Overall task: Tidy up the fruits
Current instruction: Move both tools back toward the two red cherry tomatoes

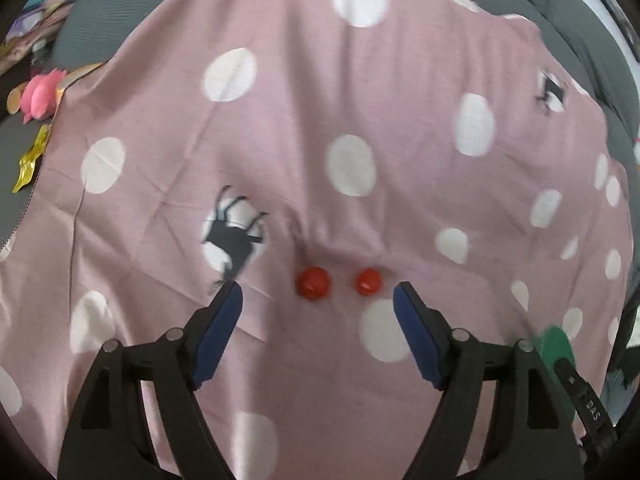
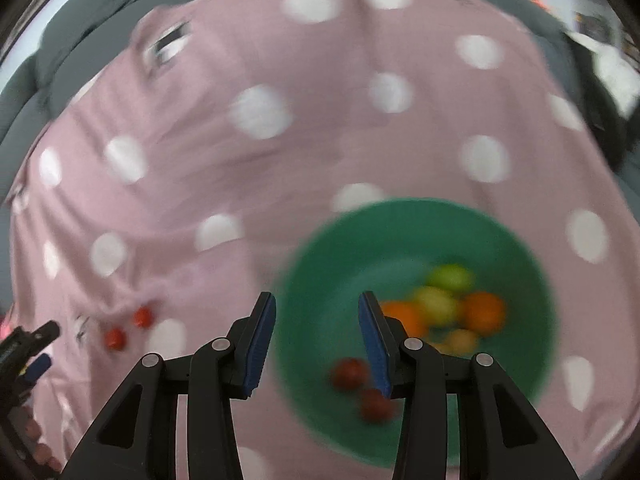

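Two small red fruits lie side by side on the pink dotted cloth: one on the left [image 1: 313, 282] and one on the right [image 1: 367, 281]. My left gripper [image 1: 318, 292] is open and empty, its jaws on either side of the pair, just short of them. Both fruits show small in the right wrist view [image 2: 115, 338] [image 2: 143, 317]. My right gripper [image 2: 316, 300] is open and empty above the near rim of a green bowl [image 2: 320, 248]. The bowl holds orange [image 2: 482, 312], yellow-green [image 2: 448, 278] and dark red [image 2: 350, 374] fruits. This view is blurred.
The pink cloth with white dots [image 1: 280, 120] covers a grey cushioned surface [image 1: 92, 20]. A pink toy [image 1: 40, 94] and a gold wrapper [image 1: 30, 160] lie off the cloth at far left. The bowl's green edge [image 1: 556, 344] shows beside my left gripper's right finger.
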Motion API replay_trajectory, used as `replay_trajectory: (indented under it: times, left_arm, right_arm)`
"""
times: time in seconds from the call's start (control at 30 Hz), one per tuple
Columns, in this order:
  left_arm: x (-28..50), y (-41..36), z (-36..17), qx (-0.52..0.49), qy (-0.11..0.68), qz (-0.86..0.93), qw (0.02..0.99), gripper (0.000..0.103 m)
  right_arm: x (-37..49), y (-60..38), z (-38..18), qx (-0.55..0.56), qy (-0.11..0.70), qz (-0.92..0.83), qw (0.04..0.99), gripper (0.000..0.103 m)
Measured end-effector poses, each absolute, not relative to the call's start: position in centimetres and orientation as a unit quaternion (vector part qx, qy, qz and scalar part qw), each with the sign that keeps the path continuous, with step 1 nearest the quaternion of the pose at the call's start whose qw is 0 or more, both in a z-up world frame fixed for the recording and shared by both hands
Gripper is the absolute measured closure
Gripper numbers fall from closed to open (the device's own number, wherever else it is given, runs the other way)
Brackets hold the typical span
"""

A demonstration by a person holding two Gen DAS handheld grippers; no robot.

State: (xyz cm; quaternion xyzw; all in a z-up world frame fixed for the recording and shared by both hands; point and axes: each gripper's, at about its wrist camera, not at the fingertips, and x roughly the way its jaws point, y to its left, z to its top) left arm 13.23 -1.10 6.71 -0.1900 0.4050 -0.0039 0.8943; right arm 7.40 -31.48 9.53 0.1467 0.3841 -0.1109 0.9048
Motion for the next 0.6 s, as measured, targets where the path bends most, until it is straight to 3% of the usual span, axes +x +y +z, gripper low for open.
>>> replay_trajectory:
  times: [0.1,0.27,0.43,0.5,0.6]
  left_arm:
    - [13.7,1.0,5.7,-0.235,0.415,0.003,0.879,0.025]
    - [14.4,1.8,4.3,-0.249,0.435,0.01,0.865,0.026]
    - [14.9,1.5,4.0,-0.259,0.435,0.0,0.863,0.031]
    - [15.0,1.4,4.0,-0.265,0.431,-0.01,0.863,0.037]
    - [15.3,1.1,3.9,-0.27,0.432,-0.022,0.86,0.047]
  right_arm:
    - [11.7,-26.9,8.8,0.13,0.416,-0.036,0.899,0.05]
    - [18.1,-19.1,5.6,0.122,0.478,0.087,0.866,0.05]
    - [22.0,-14.9,2.3,0.095,0.51,0.086,0.851,0.05]
    - [22.8,-14.5,1.2,0.105,0.516,0.084,0.846,0.053]
    - [23.1,-13.9,0.2,0.088,0.523,0.079,0.844,0.066]
